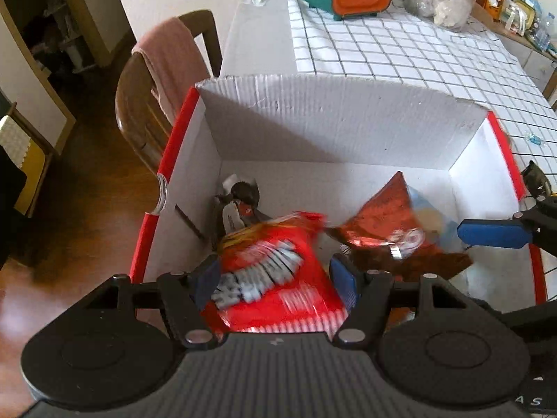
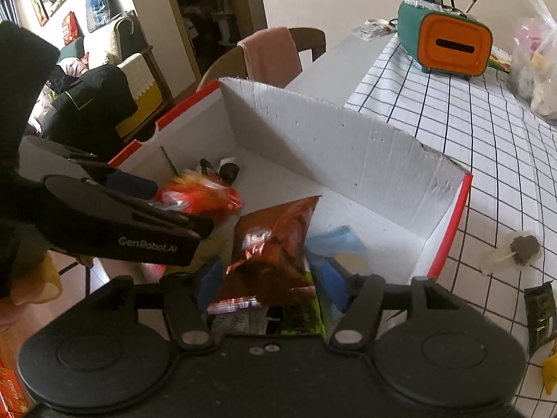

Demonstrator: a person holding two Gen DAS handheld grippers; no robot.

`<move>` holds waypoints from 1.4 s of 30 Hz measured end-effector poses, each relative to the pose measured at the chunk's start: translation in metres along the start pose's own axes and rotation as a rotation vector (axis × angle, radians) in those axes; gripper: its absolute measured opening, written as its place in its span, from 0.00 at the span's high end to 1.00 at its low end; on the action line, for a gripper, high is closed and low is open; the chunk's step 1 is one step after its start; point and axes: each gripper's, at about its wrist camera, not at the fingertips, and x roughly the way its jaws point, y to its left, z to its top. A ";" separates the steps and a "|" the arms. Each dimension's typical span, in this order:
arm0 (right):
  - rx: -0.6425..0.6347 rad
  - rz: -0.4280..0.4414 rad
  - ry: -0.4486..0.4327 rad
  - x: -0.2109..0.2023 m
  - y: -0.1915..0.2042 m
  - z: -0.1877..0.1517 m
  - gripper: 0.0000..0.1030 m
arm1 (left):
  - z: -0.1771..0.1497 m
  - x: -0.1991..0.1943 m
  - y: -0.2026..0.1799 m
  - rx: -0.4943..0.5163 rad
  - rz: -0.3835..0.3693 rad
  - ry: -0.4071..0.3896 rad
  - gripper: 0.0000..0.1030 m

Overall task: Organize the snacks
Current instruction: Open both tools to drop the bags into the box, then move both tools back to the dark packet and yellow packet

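A white cardboard box (image 1: 334,125) with red rims stands on the table; it also shows in the right wrist view (image 2: 330,139). My left gripper (image 1: 275,278) is over the box, its blue pads on both sides of a bright red snack bag (image 1: 275,278), blurred. My right gripper (image 2: 271,278) has its pads around a dark red-brown snack bag (image 2: 275,247) over the box; that bag (image 1: 386,230) also shows in the left wrist view. A small dark and white packet (image 1: 240,202) lies in the box's far left corner. A light blue packet (image 2: 334,247) lies under the brown bag.
A teal and orange holder (image 2: 449,45) and a clear plastic bag (image 2: 536,55) stand at the table's far end. A wrapped dark lollipop (image 2: 522,247), a dark green packet (image 2: 539,313) and a yellow item (image 2: 550,369) lie right of the box. A chair with a pink cloth (image 1: 170,69) stands left.
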 end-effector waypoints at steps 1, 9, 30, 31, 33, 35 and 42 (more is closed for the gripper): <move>0.000 0.000 -0.002 -0.002 0.000 0.000 0.39 | 0.000 -0.003 0.000 0.002 -0.003 -0.006 0.34; 0.006 -0.004 -0.041 -0.024 0.002 0.002 0.32 | -0.004 -0.031 -0.004 0.024 -0.009 -0.085 0.27; 0.093 -0.040 -0.171 -0.099 -0.016 -0.015 0.20 | -0.009 -0.098 -0.044 0.083 -0.055 -0.299 0.19; 0.101 -0.041 -0.176 -0.103 -0.019 -0.017 0.20 | -0.008 -0.099 -0.047 0.086 -0.062 -0.302 0.19; 0.115 -0.042 -0.184 -0.108 -0.026 -0.022 0.20 | -0.006 -0.102 -0.056 0.093 -0.079 -0.310 0.19; 0.129 -0.044 -0.195 -0.115 -0.034 -0.026 0.19 | -0.006 -0.105 -0.067 0.098 -0.095 -0.319 0.18; 0.199 -0.040 -0.246 -0.146 -0.080 -0.056 0.05 | -0.004 -0.111 -0.111 0.113 -0.144 -0.329 0.16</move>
